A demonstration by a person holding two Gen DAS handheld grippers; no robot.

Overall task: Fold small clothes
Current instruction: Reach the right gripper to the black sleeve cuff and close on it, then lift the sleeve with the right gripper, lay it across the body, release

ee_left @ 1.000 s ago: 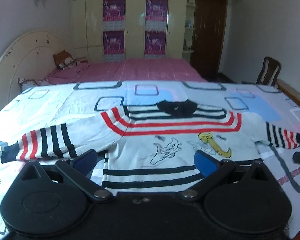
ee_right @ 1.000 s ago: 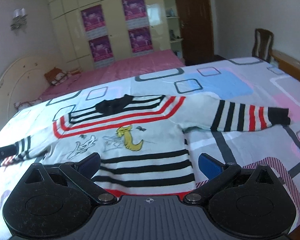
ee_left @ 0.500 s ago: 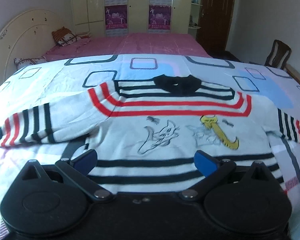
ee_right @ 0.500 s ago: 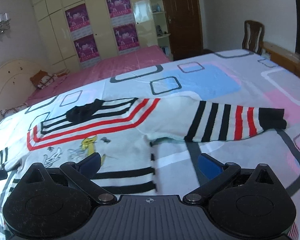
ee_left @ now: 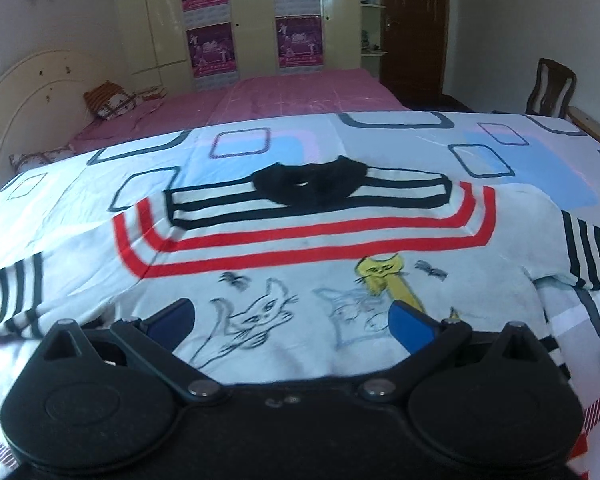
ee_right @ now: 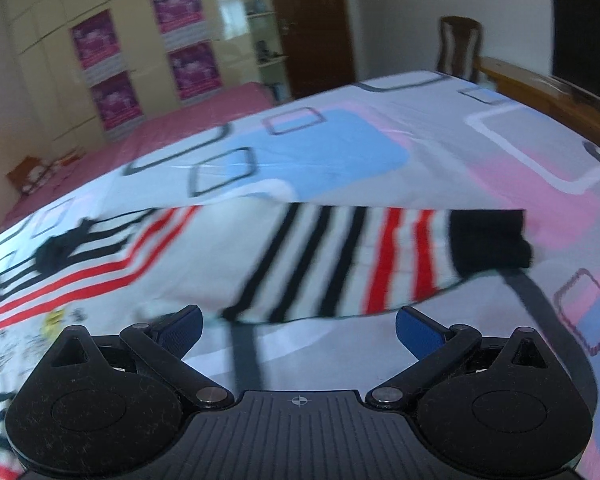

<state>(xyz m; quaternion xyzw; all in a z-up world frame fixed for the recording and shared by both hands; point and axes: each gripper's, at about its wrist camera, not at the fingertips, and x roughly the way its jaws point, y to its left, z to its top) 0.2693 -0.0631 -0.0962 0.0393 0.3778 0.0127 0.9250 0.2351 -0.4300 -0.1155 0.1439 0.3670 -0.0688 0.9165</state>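
Motion blur smears the sweater's striped sleeve point(ee_right: 372, 264) — its near edge dips behind the right gripper point(ee_right: 298, 326); the other sleeve point(ee_left: 12, 296) runs off-frame left.

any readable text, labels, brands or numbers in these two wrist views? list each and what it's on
No text can be read in either view.
Purple posters on the wardrobe doors: print too small and blurred to read.
Sweater: cat drawings and stripes only, no lettering visible.
Right gripper housing: a small crosshair mark, no words.
Left gripper housing: no marking visible.
Bedsheet: square pattern only.
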